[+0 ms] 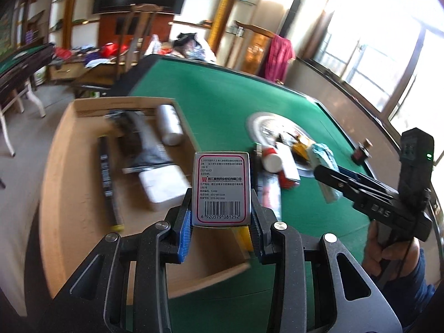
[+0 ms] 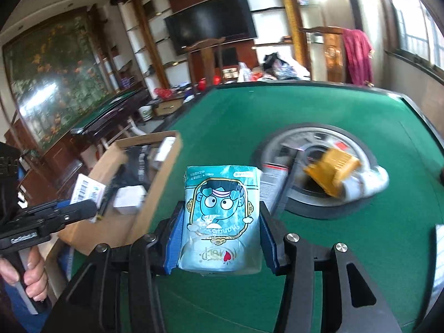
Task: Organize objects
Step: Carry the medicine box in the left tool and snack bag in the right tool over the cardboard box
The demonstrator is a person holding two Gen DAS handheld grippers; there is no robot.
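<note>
1. Cardboard box [image 1: 63, 166]: it sits at the left edge of the green surface [image 1: 211, 94]. It already contains several items: a white cylinder [image 1: 169, 125], a white block [image 1: 163, 186], a dark bag [image 1: 144, 144] and a long dark strip [image 1: 106, 174]. Judgement: part of the sorting is done.

2. Left gripper [image 1: 221, 219]: the jaws are closed on a medicine carton [image 1: 222, 188], barcode side facing the camera. The carton is held upright above the near right corner of the box, not yet inside it. The background is blurred, which suggests motion; its direction cannot be determined.

3. Right gripper [image 2: 220, 241]: the jaws are clamped on a light blue cartoon-printed packet [image 2: 222, 216]. The packet is held clear above the green surface, just right of the box wall, not over the box opening.

4. Central round panel [image 2: 277, 141]: loose items lie on and beside it, including a yellow box [image 2: 330, 172], a white bottle [image 2: 369, 183] and a red-and-white carton [image 2: 273, 183]. In the left wrist view a small dark bottle [image 1: 362, 152] stands apart near the far right edge.

5. Status, as a judgement: the task is roughly midway. Two items are in transit in the jaws. At least four items on the surface are left to collect, assuming the box is the destination.
</note>
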